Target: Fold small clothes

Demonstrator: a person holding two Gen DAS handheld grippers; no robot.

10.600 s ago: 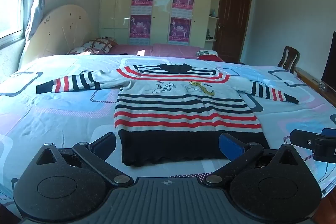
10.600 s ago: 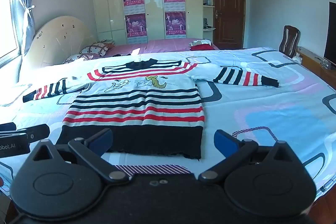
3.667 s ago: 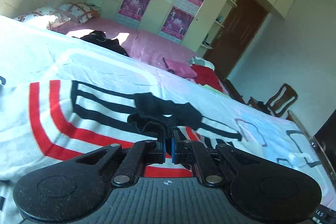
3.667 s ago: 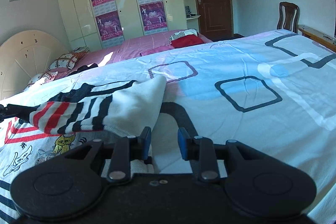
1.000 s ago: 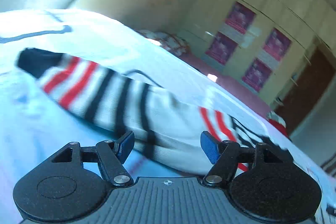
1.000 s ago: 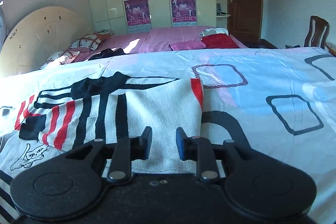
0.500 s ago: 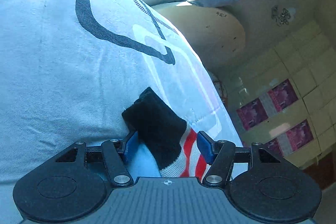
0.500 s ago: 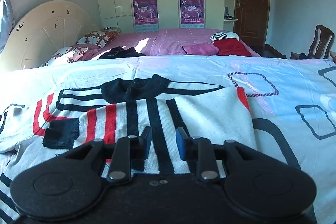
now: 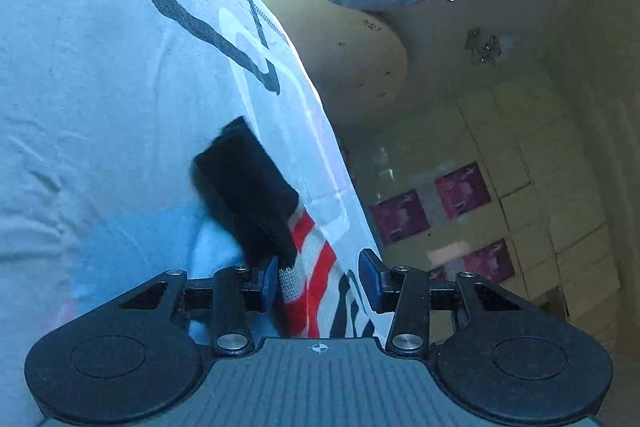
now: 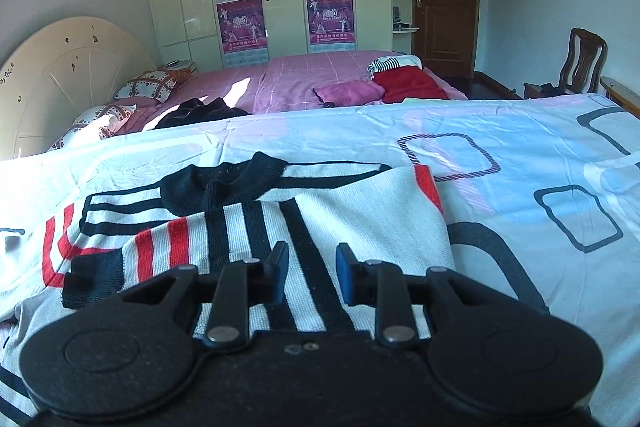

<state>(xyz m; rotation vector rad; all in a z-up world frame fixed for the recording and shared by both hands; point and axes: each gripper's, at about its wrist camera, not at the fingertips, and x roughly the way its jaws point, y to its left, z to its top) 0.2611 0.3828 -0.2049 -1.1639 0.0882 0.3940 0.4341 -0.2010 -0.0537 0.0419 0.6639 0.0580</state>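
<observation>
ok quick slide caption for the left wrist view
Left gripper closing around the striped sweater sleeve near its black cuff on the bedsheet.

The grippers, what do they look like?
Both the left gripper and the right gripper are black plastic, with two round discs on a ribbed body, silver screws, thin linkage bars and blue pads on the fingertips. No cables or sleeves show.

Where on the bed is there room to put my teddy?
Right of the striped sweater, the bedsheet lies bare across to the chair. The sweater's side is crowded: a folded sleeve lies on it.
</observation>
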